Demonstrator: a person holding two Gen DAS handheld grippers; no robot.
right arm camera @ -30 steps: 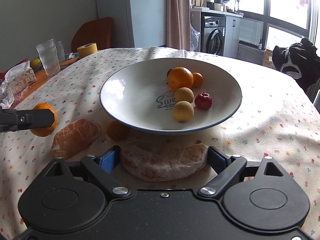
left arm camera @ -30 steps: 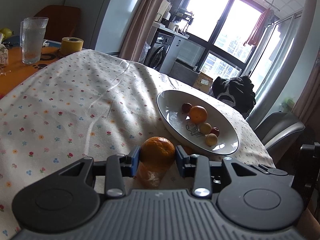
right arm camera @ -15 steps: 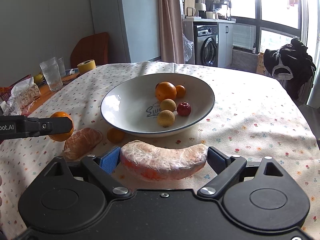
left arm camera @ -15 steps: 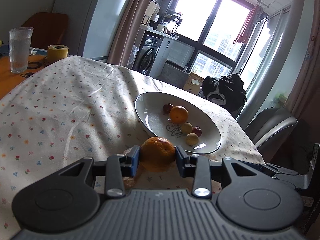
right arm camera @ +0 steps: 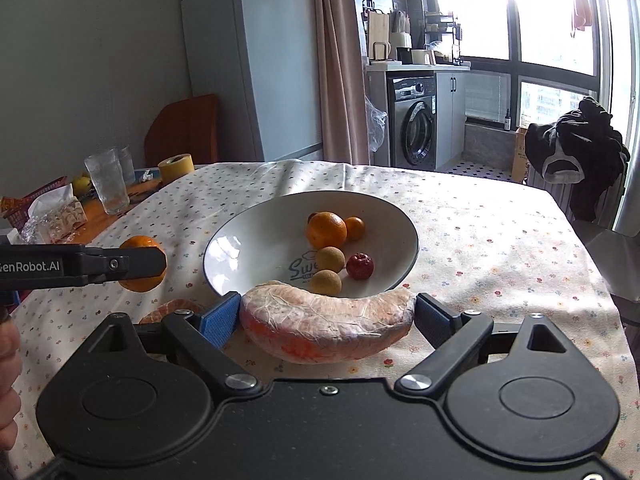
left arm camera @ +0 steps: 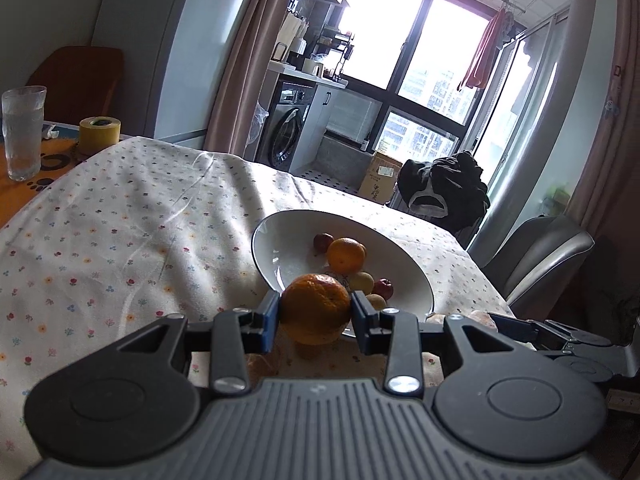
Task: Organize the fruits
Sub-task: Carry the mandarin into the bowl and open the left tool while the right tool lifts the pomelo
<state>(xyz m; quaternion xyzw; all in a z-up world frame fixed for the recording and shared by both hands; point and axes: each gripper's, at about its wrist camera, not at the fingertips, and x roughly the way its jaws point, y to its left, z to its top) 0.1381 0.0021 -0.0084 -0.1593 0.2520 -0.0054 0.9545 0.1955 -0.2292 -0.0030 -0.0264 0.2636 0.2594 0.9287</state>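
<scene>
Tablecloth (right arm camera: 480, 240): bowl (right arm camera: 248, 240) beyond both gripped fruits

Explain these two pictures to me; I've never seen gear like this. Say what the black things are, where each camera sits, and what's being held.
No robot here: a person holds a two-finger tool in each hand, each with a camera looking along its fingers. The black shapes at the bottom are the tools themselves.

Left camera: the left tool grips a whole orange.

Right camera: the right tool holds a peeled citrus segment by its ends; the other tool shows at its left edge.

On the flowered tablecloth sits a white bowl with six small fruits. Another peeled segment lies near it. Drinking glasses and a tape roll stand farther back.
</scene>
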